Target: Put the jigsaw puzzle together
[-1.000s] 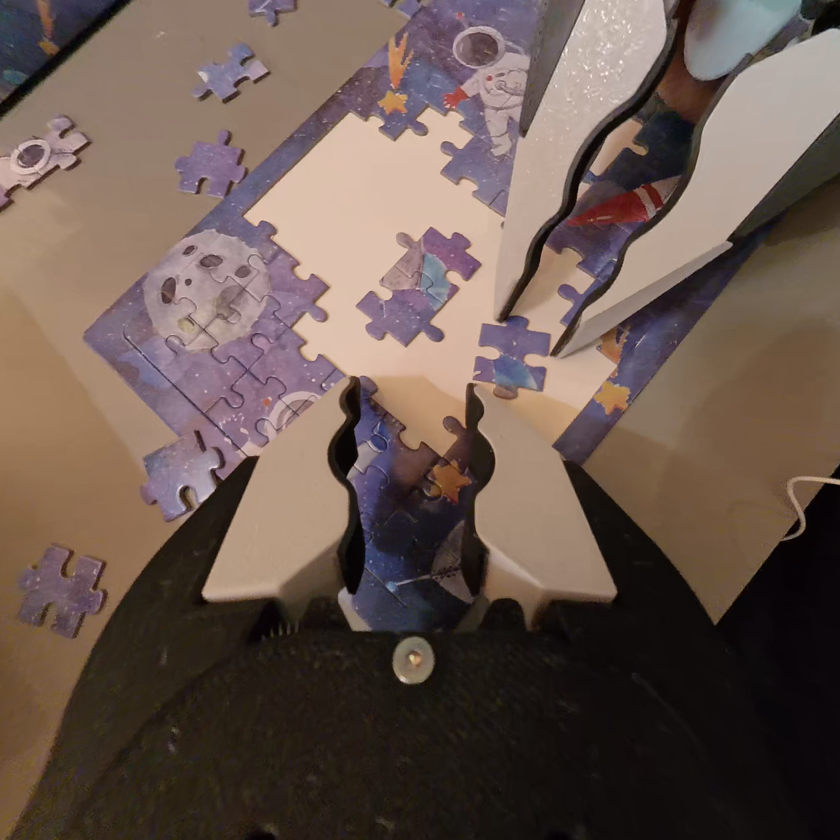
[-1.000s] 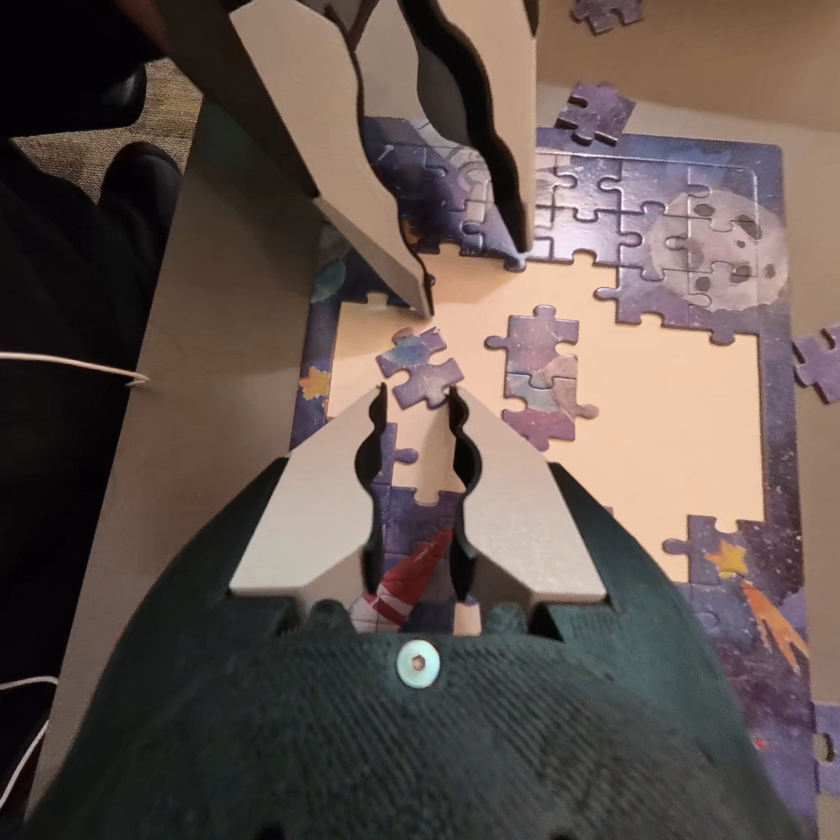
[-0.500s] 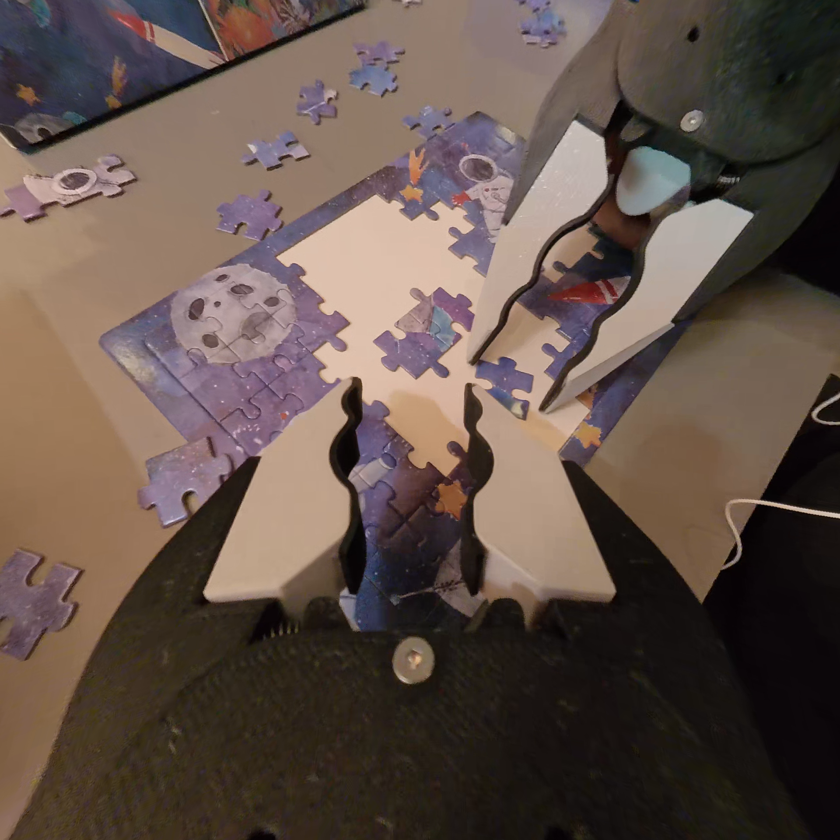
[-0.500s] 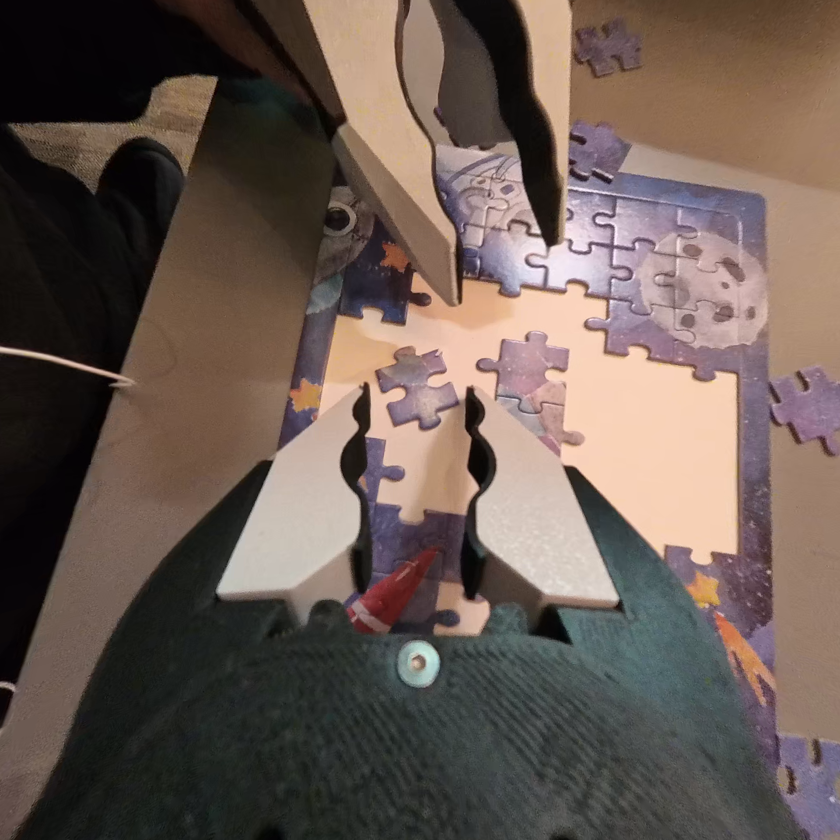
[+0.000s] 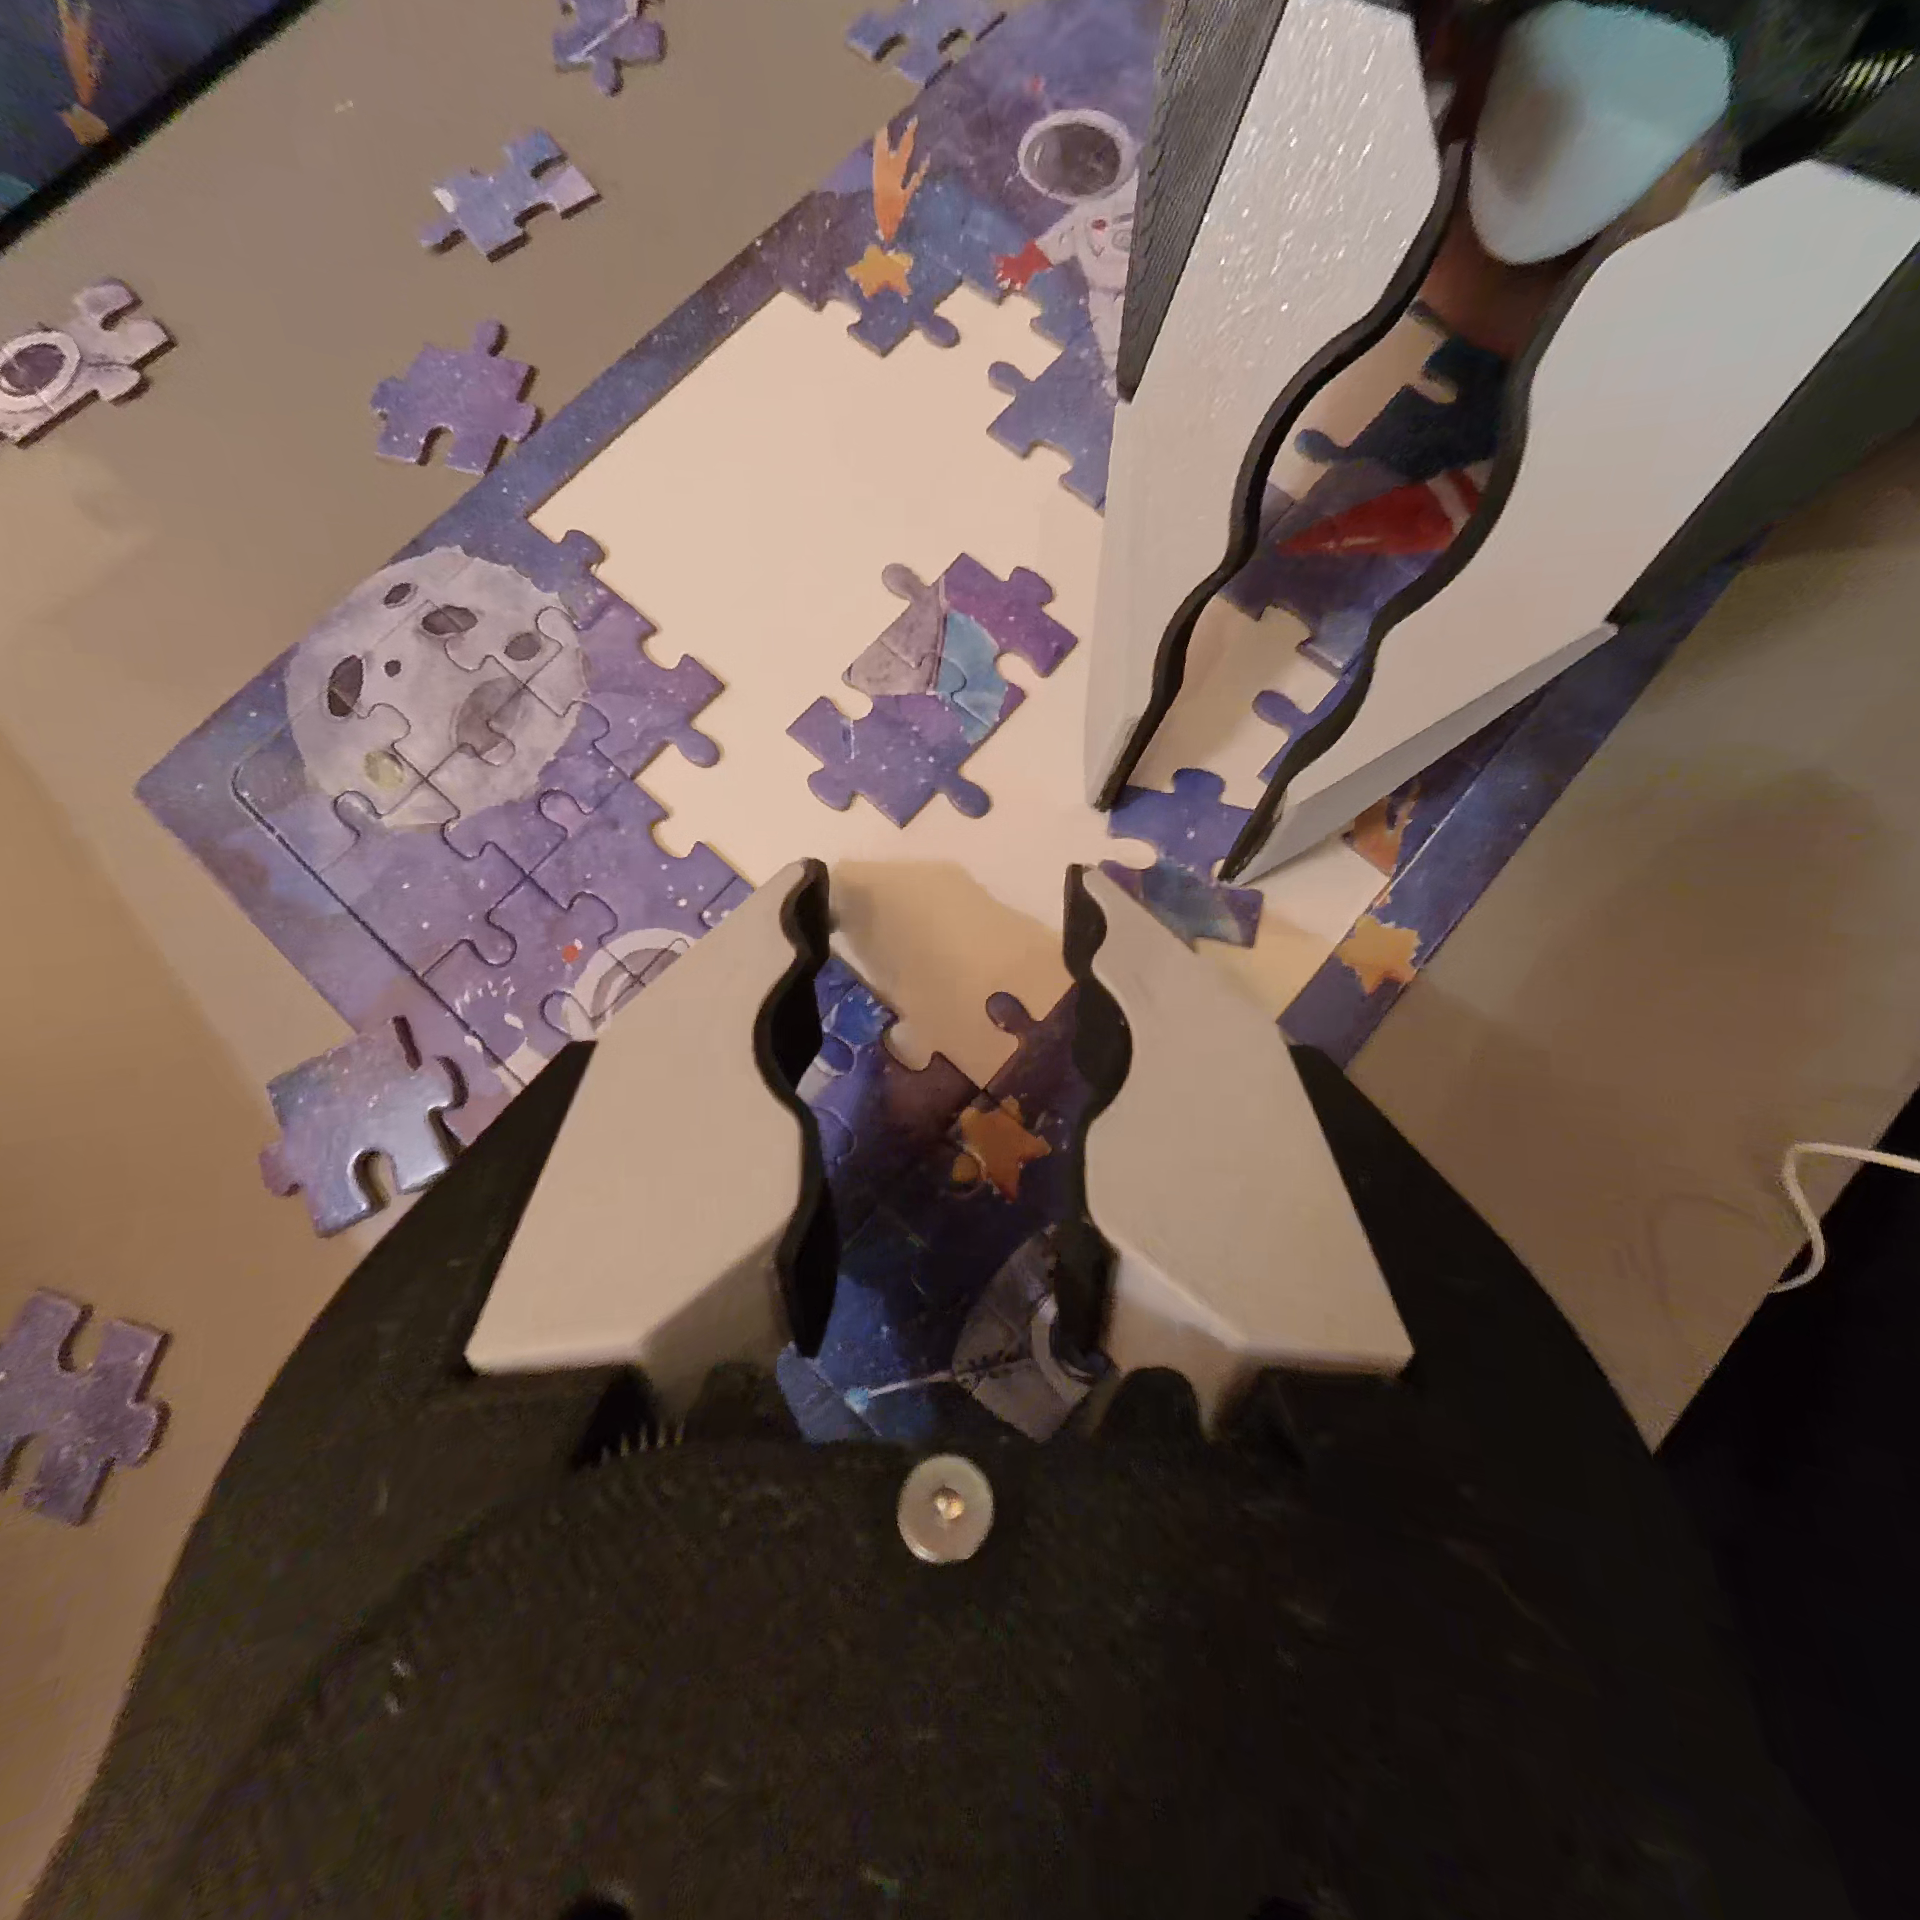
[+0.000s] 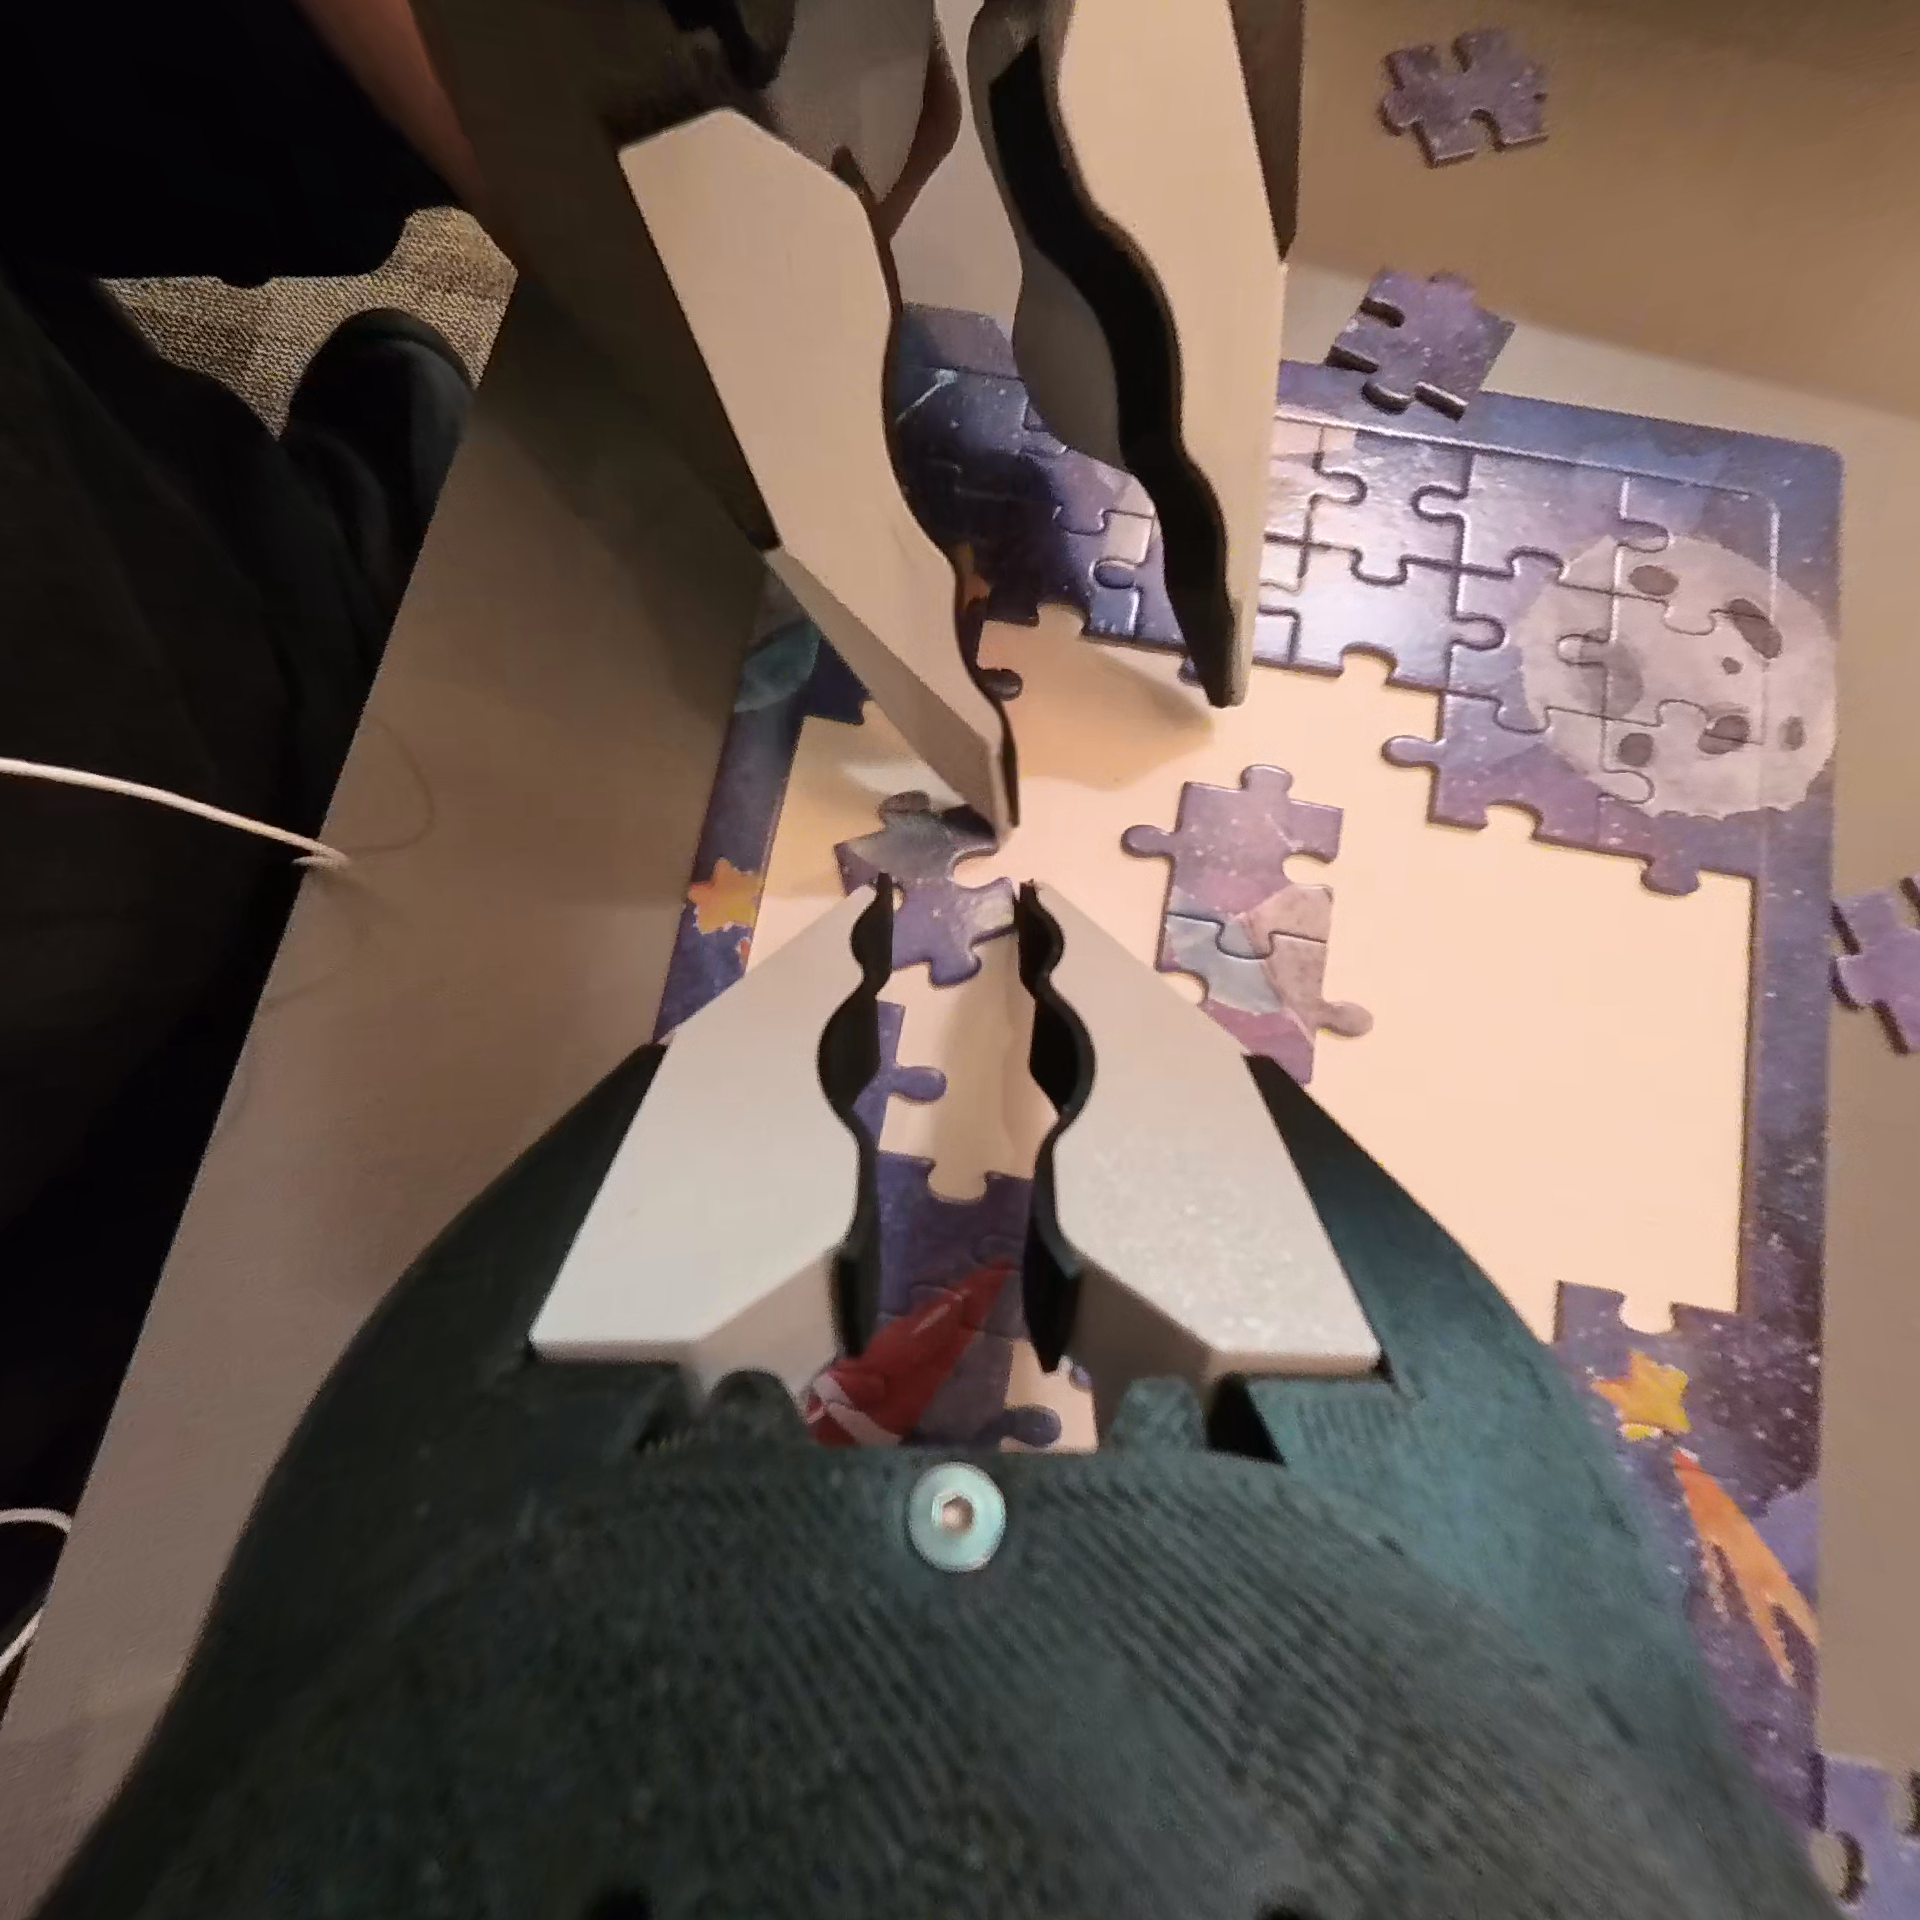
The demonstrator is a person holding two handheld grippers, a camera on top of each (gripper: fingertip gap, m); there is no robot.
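A space-themed jigsaw tray [image 5: 623, 353] lies on the tan table, partly filled, with a bare cream middle [image 5: 831, 468]. My right gripper [image 6: 956, 891] has its tips down on the tray and is shut on a loose purple-blue puzzle piece [image 6: 940, 925], which lies flat near the tray's edge. The left wrist view shows this gripper [image 5: 1174, 836] with a tip at each side of that piece [image 5: 1184, 831]. My left gripper [image 5: 948, 888] is open and empty just beside it. One of its fingertips [image 6: 992, 800] reaches the piece's far end.
A joined pair of pieces [image 5: 925, 696] lies loose in the tray. A moon section [image 5: 447, 686] is assembled. Loose pieces [image 5: 457, 400] [image 5: 353, 1122] [image 6: 1465, 94] lie on the table. The table edge and a white cord [image 5: 1808, 1205] are close.
Half a second ago both grippers were raised and my right jaws were wider. Both have since come down to the tray, and my right jaws have narrowed onto the loose piece.
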